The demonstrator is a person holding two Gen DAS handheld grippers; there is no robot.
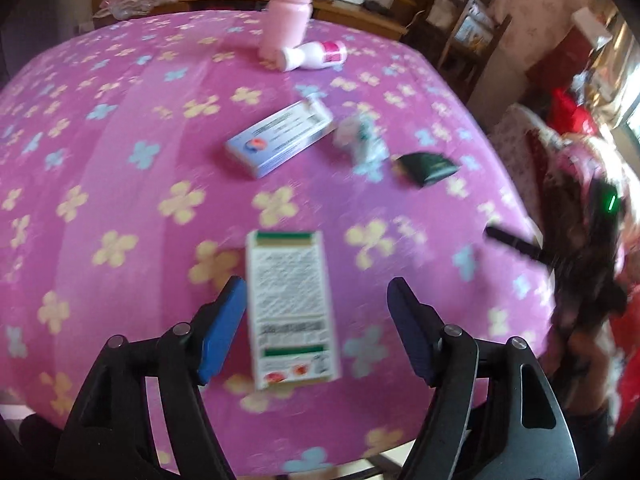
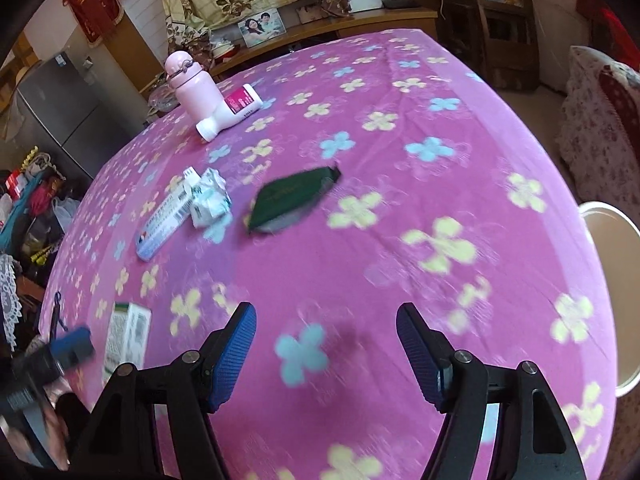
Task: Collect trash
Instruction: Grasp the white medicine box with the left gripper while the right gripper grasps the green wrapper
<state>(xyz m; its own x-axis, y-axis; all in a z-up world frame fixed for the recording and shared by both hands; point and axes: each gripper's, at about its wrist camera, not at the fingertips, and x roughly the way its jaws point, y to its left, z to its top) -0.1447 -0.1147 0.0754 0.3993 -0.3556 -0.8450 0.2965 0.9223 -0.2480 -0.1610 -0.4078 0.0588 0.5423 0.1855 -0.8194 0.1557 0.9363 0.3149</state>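
Nearest the left-wrist lens, a white-and-green carton [image 1: 290,310] lies flat on the pink flowered tablecloth [image 1: 120,160], long axis running away from the cam, betw the spread blue pads of the left gripper [image 1: 316,300]; pads wide apart, nothing held. Right gripper [image 2: 326,326] also gapes wide w/ nothing in it, over bare cloth. Further back: 1 long blue-white box [image 1: 280,138] angled up-right, 1 crumpled paper wad [image 1: 362,140], 1 dark green pouch [image 1: 426,168], 1 pink bottle [image 1: 286,12] upright, 1 white bottle [image 1: 314,56] lying on its side.
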